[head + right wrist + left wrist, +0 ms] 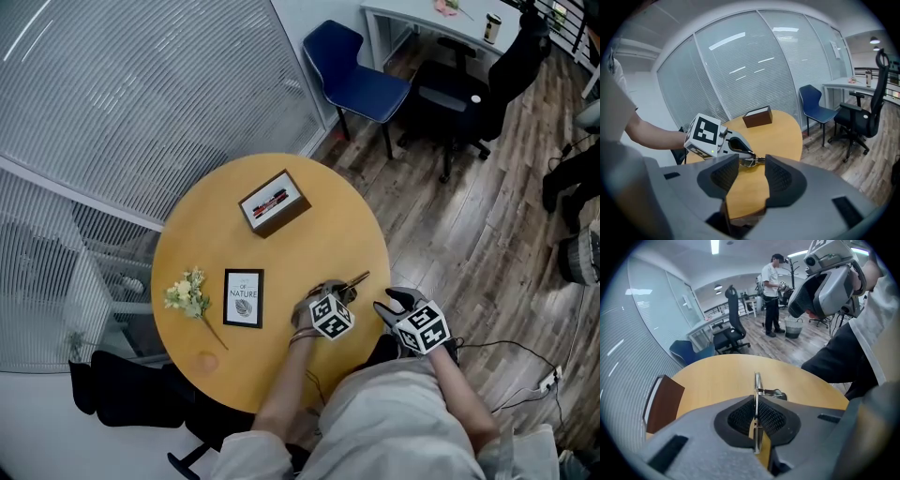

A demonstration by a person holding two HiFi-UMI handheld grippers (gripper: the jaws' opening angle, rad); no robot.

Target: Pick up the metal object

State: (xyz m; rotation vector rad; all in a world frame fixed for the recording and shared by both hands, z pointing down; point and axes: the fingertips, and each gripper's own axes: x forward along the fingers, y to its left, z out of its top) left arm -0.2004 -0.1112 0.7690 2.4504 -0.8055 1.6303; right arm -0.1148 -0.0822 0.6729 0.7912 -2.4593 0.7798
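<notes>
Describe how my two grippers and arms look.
The left gripper and right gripper are matte grey shells with black textured pads. Each carries a white cube printed with black square markers. The person wears a white short sleeve.

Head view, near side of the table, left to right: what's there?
flower sprig → Of Nature card → left gripper, shut on the metal object → right gripper, at the table's edge

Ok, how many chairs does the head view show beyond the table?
2: blue chair by the glass wall, black office chair right of it; more may be hidden.
</notes>
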